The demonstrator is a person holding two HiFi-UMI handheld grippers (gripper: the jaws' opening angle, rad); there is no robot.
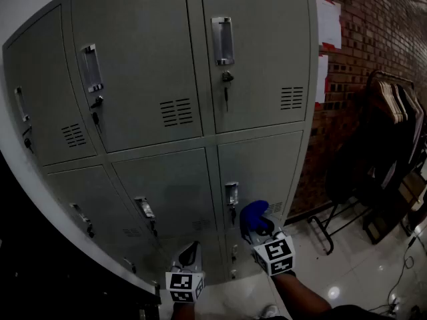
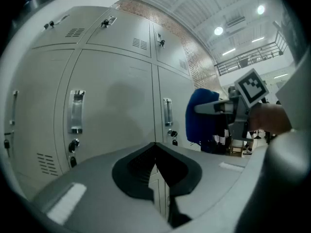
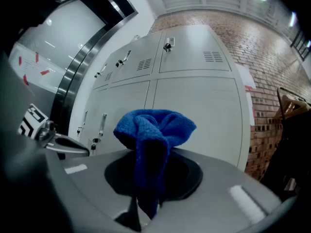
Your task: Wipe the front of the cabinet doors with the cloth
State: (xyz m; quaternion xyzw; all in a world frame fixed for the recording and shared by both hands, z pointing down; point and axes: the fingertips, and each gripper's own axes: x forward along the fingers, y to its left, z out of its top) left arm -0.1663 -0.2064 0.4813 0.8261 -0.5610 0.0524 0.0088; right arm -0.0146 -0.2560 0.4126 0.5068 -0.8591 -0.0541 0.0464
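A grey metal locker cabinet (image 1: 167, 99) with several doors, handles and keys fills the head view. My right gripper (image 1: 257, 231) is shut on a bunched blue cloth (image 1: 253, 219), held low by the lower right door (image 1: 257, 179), just right of its handle (image 1: 231, 193). In the right gripper view the cloth (image 3: 153, 135) stands up out of the closed jaws, facing the doors; touching or not, I cannot tell. My left gripper (image 1: 189, 257) hangs lower left, shut and empty. The left gripper view shows the cloth (image 2: 201, 115) and the right gripper (image 2: 216, 108) off to the right.
A brick wall (image 1: 373, 39) with white papers (image 1: 328, 22) stands right of the cabinet. A dark rack hung with clothes (image 1: 387, 132) sits on the glossy floor (image 1: 347, 272) at right. A white wall and dark strip border the cabinet's left side.
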